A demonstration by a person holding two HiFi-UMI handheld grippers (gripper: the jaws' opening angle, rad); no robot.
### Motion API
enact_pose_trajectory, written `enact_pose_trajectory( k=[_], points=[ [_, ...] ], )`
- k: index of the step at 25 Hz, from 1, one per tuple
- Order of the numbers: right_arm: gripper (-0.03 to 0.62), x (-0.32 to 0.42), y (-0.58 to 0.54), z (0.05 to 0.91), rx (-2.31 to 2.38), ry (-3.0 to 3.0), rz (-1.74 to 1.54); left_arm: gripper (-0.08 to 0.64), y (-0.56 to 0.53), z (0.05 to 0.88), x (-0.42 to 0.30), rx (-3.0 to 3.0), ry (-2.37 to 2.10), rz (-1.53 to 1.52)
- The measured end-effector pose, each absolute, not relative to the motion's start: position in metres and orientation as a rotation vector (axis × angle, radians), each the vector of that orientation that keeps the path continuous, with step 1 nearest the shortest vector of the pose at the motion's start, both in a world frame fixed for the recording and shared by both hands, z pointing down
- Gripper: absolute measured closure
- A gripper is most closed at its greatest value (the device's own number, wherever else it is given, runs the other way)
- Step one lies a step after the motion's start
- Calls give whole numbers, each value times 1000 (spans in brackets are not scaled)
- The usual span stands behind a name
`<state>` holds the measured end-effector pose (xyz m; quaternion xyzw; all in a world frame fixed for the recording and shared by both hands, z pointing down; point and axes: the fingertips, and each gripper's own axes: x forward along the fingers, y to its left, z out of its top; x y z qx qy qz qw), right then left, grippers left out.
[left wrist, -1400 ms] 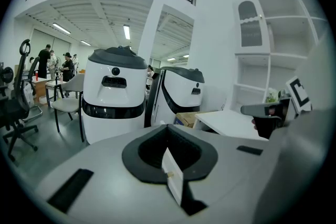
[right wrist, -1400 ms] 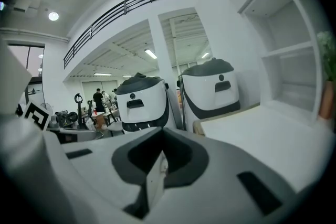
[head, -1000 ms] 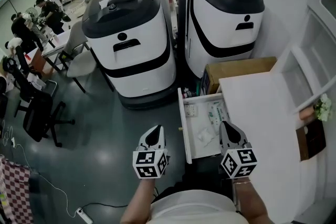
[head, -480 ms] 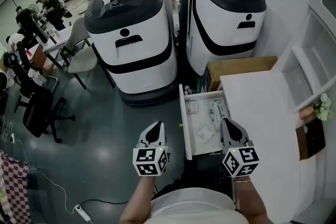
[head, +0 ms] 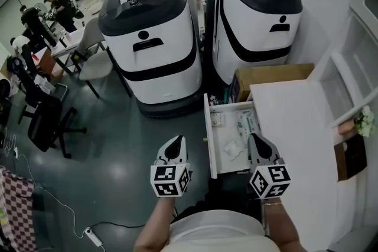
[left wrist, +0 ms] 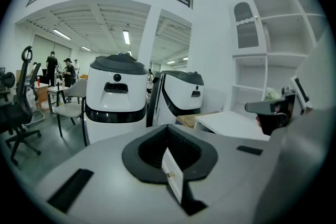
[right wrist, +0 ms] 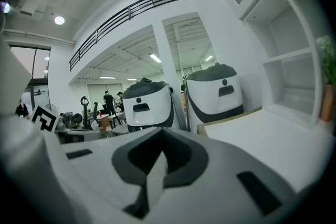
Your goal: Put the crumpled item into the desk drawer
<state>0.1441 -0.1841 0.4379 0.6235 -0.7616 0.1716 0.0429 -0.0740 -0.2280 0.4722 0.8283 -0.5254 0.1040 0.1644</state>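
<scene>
The left gripper (head: 173,149) and right gripper (head: 258,146) are held nearest, each with jaws pressed together on nothing. Between them, the crumpled item (head: 231,150) is seen lying inside the open drawer (head: 207,133) of the white worktop (head: 295,121). Farther off, a white machine (head: 155,50) is noted.

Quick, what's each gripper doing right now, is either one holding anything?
Left gripper: jaws shut, holding nothing.
Right gripper: jaws shut, holding nothing.
</scene>
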Motion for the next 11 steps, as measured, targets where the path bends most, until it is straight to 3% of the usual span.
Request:
enact_pose_trajectory(
  k=[11],
  points=[
    [591, 142, -195, 443, 1889, -2339, 552, 568, -236, 475, -80, 2347, -1520, 306]
  ],
)
